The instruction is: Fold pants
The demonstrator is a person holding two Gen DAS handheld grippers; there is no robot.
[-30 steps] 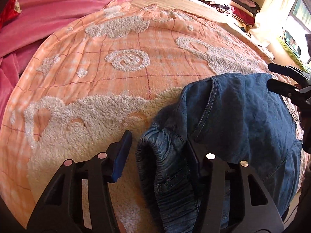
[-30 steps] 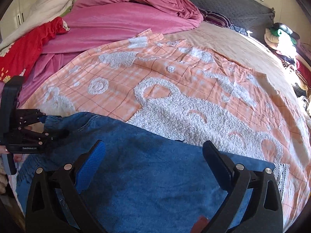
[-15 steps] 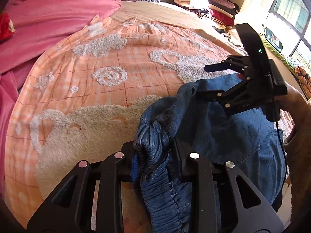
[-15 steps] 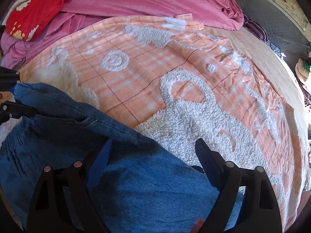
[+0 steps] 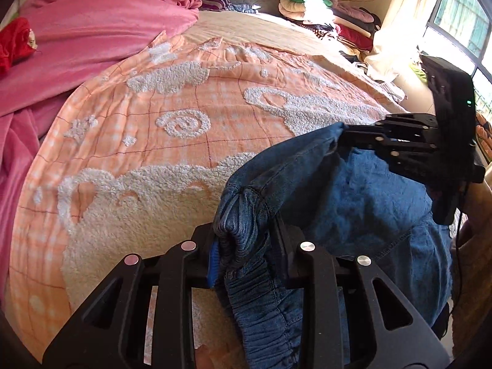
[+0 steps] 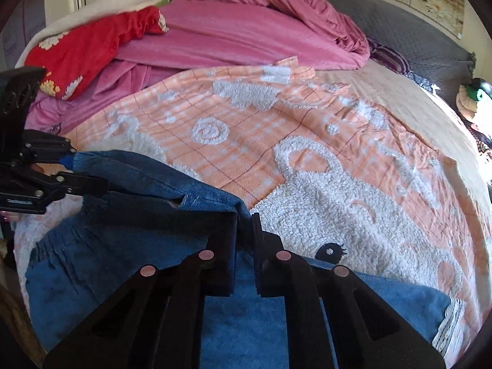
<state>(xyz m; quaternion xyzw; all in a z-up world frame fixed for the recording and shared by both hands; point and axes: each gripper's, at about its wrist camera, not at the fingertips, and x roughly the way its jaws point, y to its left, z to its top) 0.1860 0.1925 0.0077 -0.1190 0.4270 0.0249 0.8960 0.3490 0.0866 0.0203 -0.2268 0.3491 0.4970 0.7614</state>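
A: How many garments are being worked on?

B: One. A single pair of blue denim pants (image 5: 363,203) lies at the near edge of the orange plaid blanket (image 5: 172,113), the one with the white fleecy animal shapes. The elastic waistband is bunched up close to the left wrist camera.

A: And the grippers?

B: Two, both black. The left gripper (image 5: 246,246) has its fingers closed on the gathered waistband, with the cloth squeezed between the pads and a blue pad edge showing on one side. The right gripper (image 6: 244,230) is clamped on a fold of denim along the upper edge of the pants, its fingers nearly meeting with only the cloth between them.

A: Can each gripper be seen from the other camera?

B: Yes. In the left wrist view the right one reaches in from the right side and pinches a raised corner of denim. In the right wrist view the left one sits at the left edge, gripping the far end of the same denim edge, which runs between the two.

A: Where is the rest of the pants?

B: In the right wrist view the fabric spreads flat toward the lower right, ending in a hem with pale trim (image 6: 446,326) resting on the blanket.

A: Anything else on the bed?

B: One pink duvet (image 6: 246,30) heaped behind the blanket, one red floral cloth (image 6: 86,52) on top of it, and a stack of folded clothes (image 5: 326,9) at the far side in the left wrist view.
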